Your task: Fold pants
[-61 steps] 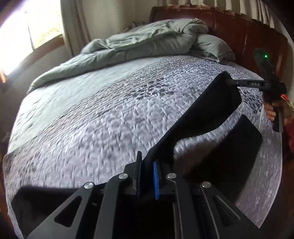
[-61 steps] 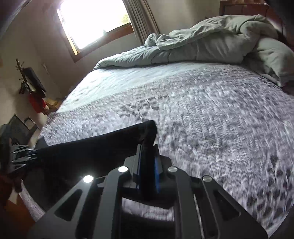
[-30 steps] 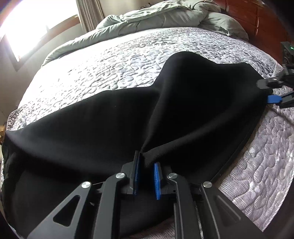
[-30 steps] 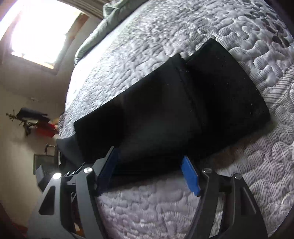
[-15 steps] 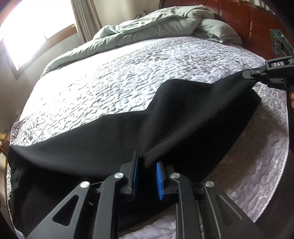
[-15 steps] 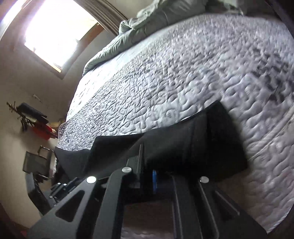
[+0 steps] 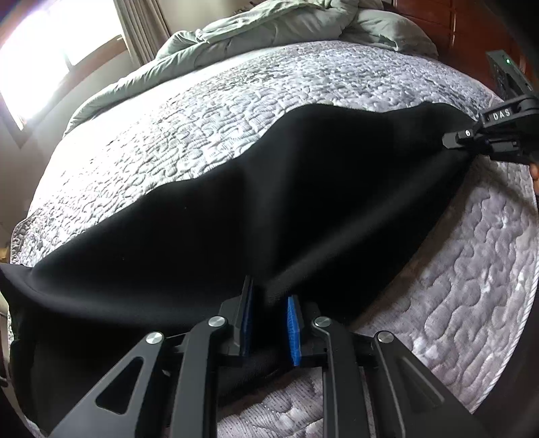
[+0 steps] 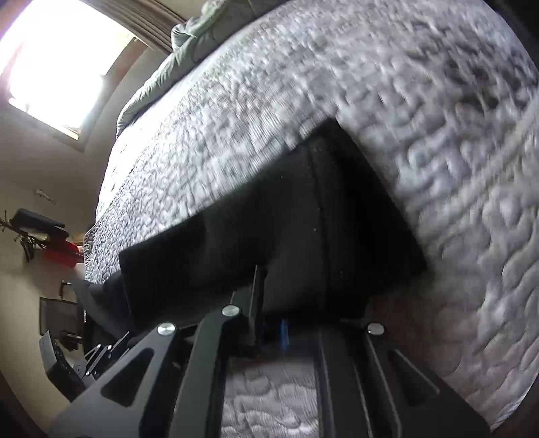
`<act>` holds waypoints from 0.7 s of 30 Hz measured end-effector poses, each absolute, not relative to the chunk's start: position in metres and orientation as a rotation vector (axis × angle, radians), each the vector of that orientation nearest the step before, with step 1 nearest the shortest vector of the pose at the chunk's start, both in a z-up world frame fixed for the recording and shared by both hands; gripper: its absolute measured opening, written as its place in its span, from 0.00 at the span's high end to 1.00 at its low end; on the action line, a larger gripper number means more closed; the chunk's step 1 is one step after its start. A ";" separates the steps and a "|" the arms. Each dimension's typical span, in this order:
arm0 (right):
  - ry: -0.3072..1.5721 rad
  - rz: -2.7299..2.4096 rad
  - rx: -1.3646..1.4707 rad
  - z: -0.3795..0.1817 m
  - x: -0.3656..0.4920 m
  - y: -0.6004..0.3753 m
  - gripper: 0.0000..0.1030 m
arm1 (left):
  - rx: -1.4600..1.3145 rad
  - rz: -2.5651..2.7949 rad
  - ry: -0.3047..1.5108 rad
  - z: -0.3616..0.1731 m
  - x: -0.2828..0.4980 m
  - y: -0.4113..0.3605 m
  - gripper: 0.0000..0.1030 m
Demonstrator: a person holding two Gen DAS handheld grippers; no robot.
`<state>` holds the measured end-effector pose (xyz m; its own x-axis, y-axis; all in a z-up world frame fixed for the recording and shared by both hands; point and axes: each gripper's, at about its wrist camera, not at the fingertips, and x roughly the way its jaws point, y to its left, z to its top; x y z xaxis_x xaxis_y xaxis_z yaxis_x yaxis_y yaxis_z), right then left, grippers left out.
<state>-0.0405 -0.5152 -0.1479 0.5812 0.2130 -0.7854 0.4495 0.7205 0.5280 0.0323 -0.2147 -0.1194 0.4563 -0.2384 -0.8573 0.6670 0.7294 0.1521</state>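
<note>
The black pants (image 7: 303, 202) lie stretched across the near side of the grey quilted bed (image 7: 269, 94). My left gripper (image 7: 267, 323) is shut on the near edge of the pants, cloth bunched between its blue pads. My right gripper (image 7: 468, 145) shows at the far right of the left wrist view, shut on the other end of the pants. In the right wrist view my right gripper (image 8: 269, 323) pinches the pants (image 8: 303, 219), which lie folded double on the quilt (image 8: 404, 118). The left gripper (image 8: 97, 357) shows small at lower left there.
A rumpled green-grey duvet (image 7: 269, 27) and pillow (image 7: 387, 30) lie at the head of the bed. A dark wooden headboard (image 7: 454, 20) stands behind. A bright window (image 8: 57, 60) is at the left; clutter and a red object (image 8: 60, 256) stand by the wall.
The right gripper, open a second ago, has shut on the pants' end. Both grippers hold the pants low over the quilt, with the cloth stretched between them.
</note>
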 end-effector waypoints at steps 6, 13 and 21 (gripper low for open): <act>0.753 -0.023 0.613 -0.094 -0.034 -0.498 0.95 | 0.458 -0.580 0.945 -0.119 0.032 -0.210 0.79; 1.041 -0.164 0.736 -0.164 -0.038 -0.519 0.88 | 0.463 -0.578 0.961 -0.124 0.031 -0.217 0.71; 1.021 -0.489 0.591 -0.118 -0.074 -0.517 0.56 | 0.438 -0.574 0.978 -0.126 0.035 -0.216 0.69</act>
